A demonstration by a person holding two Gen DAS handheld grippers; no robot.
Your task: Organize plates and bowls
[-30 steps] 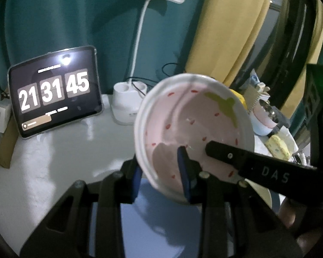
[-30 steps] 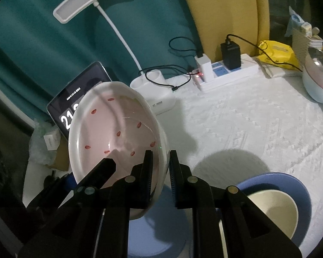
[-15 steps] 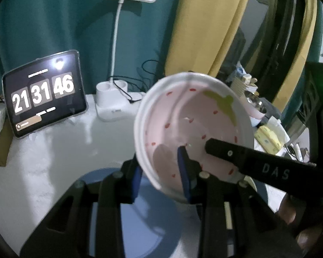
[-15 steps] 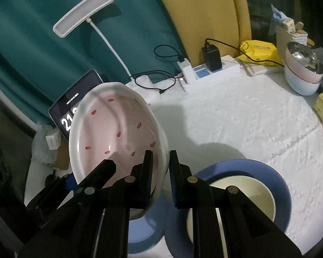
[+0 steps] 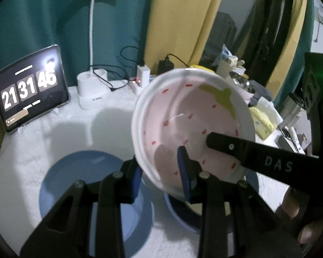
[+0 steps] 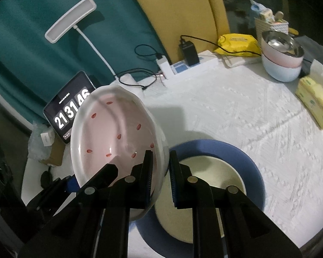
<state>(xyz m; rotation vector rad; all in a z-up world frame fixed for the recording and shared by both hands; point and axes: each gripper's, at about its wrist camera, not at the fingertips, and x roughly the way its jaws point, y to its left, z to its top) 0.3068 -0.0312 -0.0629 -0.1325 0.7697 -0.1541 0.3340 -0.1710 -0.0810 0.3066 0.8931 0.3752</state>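
A pink strawberry-pattern bowl [image 5: 196, 124] with a white rim is held tilted in the air by both grippers. My left gripper [image 5: 161, 172] is shut on its near rim. My right gripper [image 6: 160, 172] is shut on the opposite rim [image 6: 159, 142], and its black finger [image 5: 258, 154] crosses the bowl in the left wrist view. Below on the white tablecloth lie an empty blue plate [image 5: 81, 180] and a second blue plate [image 6: 243, 157] holding a cream bowl [image 6: 215, 178]. The pink bowl [image 6: 114, 137] hangs over the left edge of that second plate.
A tablet clock [image 5: 30, 88], a white desk lamp [image 5: 92, 90], a power strip with chargers [image 6: 187, 62] and cables stand at the back. Stacked bowls [image 6: 282, 58], a yellow pack [image 6: 236, 42] and a yellow tissue pack [image 6: 314, 101] sit at the right.
Both grippers have carried the pink bowl up and toward me; more of the blue plates and the cream bowl shows beneath it. The grip on the bowl is unchanged.
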